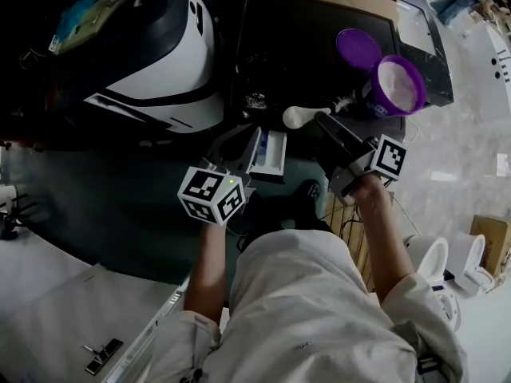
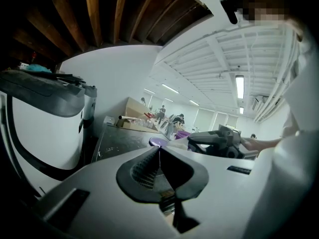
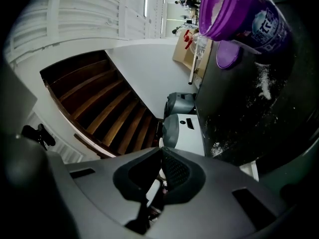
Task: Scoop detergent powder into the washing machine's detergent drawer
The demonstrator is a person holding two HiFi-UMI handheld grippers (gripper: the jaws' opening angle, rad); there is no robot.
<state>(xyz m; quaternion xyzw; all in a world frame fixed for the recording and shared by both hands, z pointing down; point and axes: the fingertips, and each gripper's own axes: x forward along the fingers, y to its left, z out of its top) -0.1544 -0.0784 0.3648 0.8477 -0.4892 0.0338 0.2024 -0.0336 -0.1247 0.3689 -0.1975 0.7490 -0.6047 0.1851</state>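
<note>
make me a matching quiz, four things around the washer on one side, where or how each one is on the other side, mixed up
1 detergent tub
2 purple lid
3 white scoop
4 detergent drawer

a pulled out, beside the left gripper
b open, white powder inside
c gripped by the right gripper
d lying off the tub on the machine top

Pairs: 1-b, 2-d, 3-c, 4-a

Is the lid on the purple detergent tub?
No, the purple lid lies on the dark machine top beside the open tub, whose white powder shows.
</note>
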